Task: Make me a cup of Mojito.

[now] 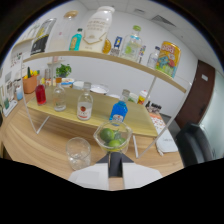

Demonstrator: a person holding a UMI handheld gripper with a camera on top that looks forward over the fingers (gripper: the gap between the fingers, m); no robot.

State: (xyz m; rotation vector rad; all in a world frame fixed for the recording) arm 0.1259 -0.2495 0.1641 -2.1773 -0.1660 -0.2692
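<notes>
A clear glass bowl [113, 138] with green limes [107, 134] in it sits right at the tips of my gripper [116, 156]. The two white fingers [92, 176] run together to a dark strip at the bowl's near wall, and they look shut on it. An empty clear drinking glass [78, 152] stands on the wooden table [40, 140], just left of the fingers. Beyond the bowl, a low shelf holds a blue bottle [119, 110], a clear bottle with a red label [85, 107], another clear bottle [60, 97] and a red bottle [41, 94].
A curved upper shelf [105, 57] carries several bottles, cartons and a can. An orange cup [30, 83] and a small plant [63, 70] stand at the back left. Papers [165, 141] and a black chair [192, 144] lie to the right, near a dark door [202, 85].
</notes>
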